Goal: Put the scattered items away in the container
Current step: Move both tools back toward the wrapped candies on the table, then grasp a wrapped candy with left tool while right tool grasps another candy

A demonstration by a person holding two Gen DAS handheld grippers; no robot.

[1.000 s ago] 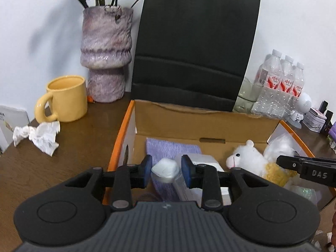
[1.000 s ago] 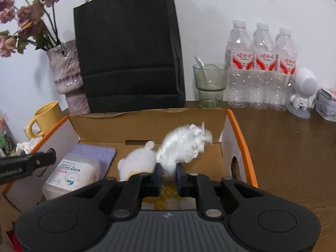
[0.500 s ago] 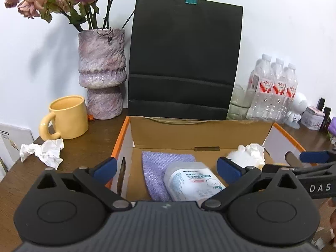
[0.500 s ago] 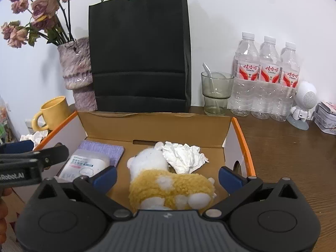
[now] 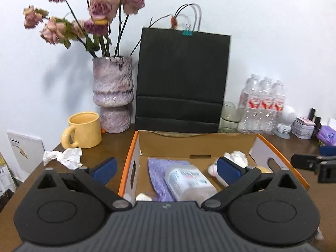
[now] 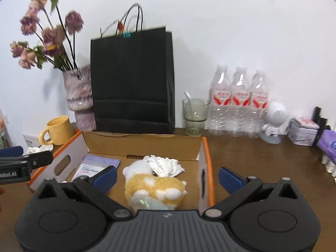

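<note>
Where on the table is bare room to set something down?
Free: the wood right of the box, before the bottles; a smaller patch between mug and box. Crowded: the back wall row and the box floor.

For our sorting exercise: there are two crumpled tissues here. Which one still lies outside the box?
The tissue on the table in front of the yellow mug; the other tissue lies inside the box, against the plush toy.
</note>
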